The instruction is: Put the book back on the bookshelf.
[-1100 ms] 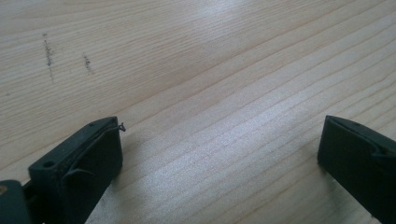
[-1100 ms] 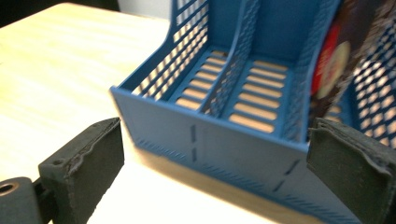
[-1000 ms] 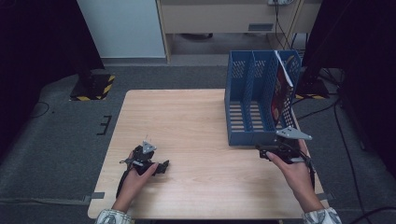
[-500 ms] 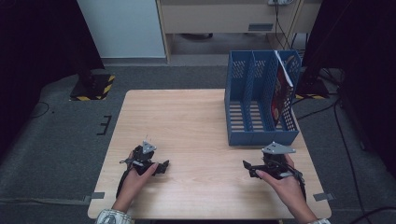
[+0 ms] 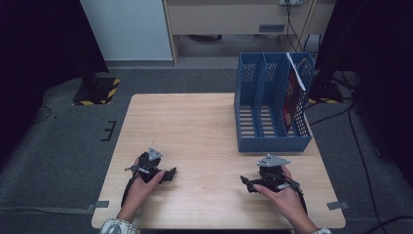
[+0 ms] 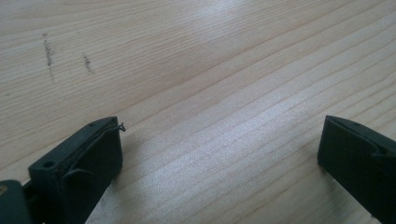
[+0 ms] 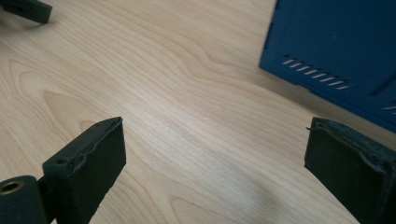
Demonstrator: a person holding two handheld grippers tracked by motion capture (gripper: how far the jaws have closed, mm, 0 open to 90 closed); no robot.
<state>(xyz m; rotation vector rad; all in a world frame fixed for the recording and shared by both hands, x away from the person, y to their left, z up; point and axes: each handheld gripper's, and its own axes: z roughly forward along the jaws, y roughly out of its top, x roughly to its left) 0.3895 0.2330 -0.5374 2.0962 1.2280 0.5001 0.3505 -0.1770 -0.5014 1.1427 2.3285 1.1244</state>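
A blue three-slot file rack (image 5: 272, 105) stands on the right side of the wooden table (image 5: 204, 126); a red magazine (image 5: 292, 95) leans in its rightmost slot. My left gripper (image 5: 171, 174) rests low on the table near the front left, held by a hand, jaws wide apart with bare wood between them (image 6: 219, 149). My right gripper (image 5: 245, 183) sits near the front right, in front of the rack, also open and empty (image 7: 215, 154). In the right gripper view the rack's blue wall (image 7: 336, 46) rises at the upper right, and a tip of the other gripper (image 7: 28, 10) shows at the top left.
The table's middle and back left are bare wood. Grey carpet (image 5: 63, 141) surrounds the table, with a yellow-black striped base (image 5: 97, 91) at the back left and cables (image 5: 360, 146) on the floor at the right. Cabinets stand behind.
My right gripper has drawn back from the rack's front edge toward the table's front and slightly left, lowering to the wood. The left gripper has stayed put.
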